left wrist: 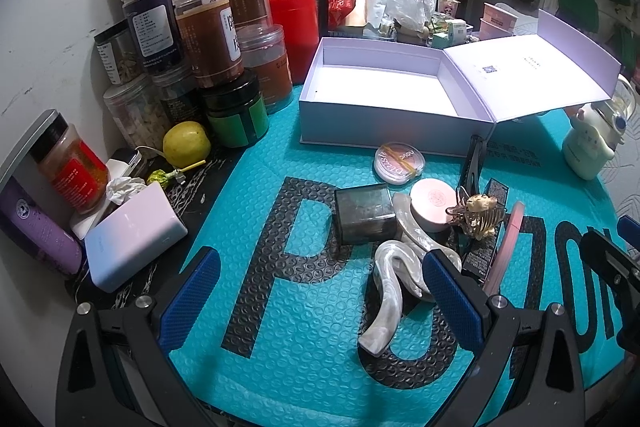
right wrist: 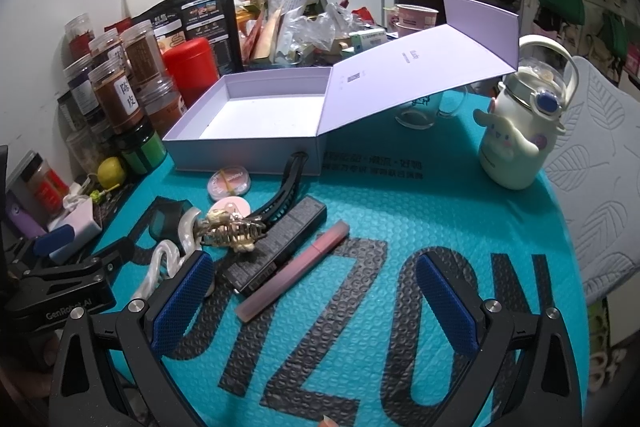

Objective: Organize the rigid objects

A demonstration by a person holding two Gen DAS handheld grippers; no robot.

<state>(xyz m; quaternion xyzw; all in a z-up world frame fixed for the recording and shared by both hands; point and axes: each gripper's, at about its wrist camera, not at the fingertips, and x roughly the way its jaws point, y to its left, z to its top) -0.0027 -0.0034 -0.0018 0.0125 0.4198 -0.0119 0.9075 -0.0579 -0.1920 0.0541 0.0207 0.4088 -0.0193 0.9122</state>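
Teal bubble-wrap mailer (left wrist: 304, 155): quilted plastic surface with large black embossed lettering, serving as work mat.

Lavender gift box (left wrist: 376, 83): rigid card, rectangular, smooth matte; hinged lid (right wrist: 420, 67) thrown open to the right. It holds nothing and stands at the far edge of the mat.

Items lying loose on the mat, in front of the box:
- Pearl-white wavy hair clip (left wrist: 394, 291), glossy marbled acetate, S-curved; its near end partly behind the left gripper's right finger.
- Smoky translucent square case (left wrist: 364, 213), contents hard to make out.
- Round clear-lidded blush compact (left wrist: 400, 163), flat.
- Pink round compact (left wrist: 434, 203), matte, touching the claw clip.
- Gold wire claw clip (right wrist: 232, 229) with a cream ornament, resting on the black carton.
- Black printed carton (right wrist: 276, 245), long, rectangular.
- Pink translucent tube (right wrist: 292, 273), slim, lying diagonally beside the carton.
- Black toothed hair clip (right wrist: 286, 193), curved, leaning against the box front.

Left gripper (left wrist: 320, 291): blue ribbed pads spread wide, gripping nothing, above the mat.
Right gripper (right wrist: 316, 297): pads likewise apart and unladen.

Periphery: stacked clear plastic spice jars (left wrist: 200, 23), cream cartoon-dog bottle (right wrist: 516, 143).
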